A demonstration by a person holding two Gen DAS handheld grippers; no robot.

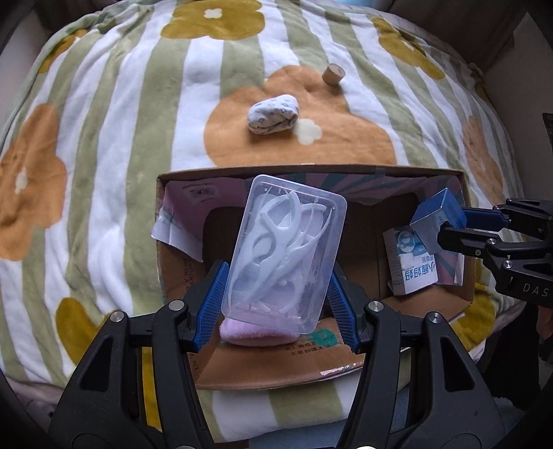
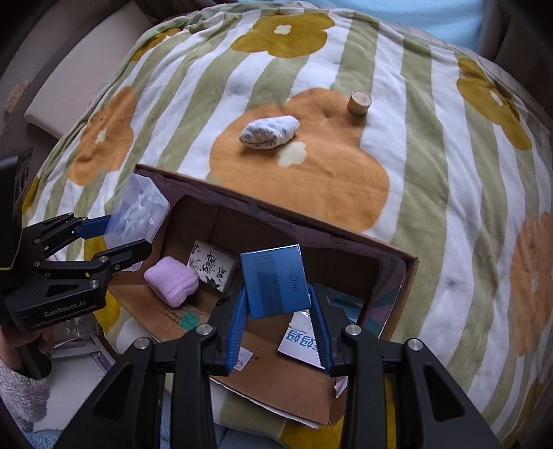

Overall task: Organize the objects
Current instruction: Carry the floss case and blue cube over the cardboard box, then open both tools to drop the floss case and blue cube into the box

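Left tool [image 1: 276, 297] has the clear floss-pick case [image 1: 285, 255] clamped, right tool [image 2: 278, 324] is pinching the blue box [image 2: 274, 285], both above the cardboard box [image 2: 397, 276] on the bed. Best bet: lower each into a free spot before letting go.

Bed covered w/ fleece blanket [image 1: 114, 145], green/white stripes, orange & mustard flowers. Pale blue bedding [image 2: 397, 13] at far edge. Beige panel [image 2: 69, 69] at left. Soft daylight.

Clear glossy plastic case [image 1: 287, 252]; fleecy blanket [image 1: 138, 121]
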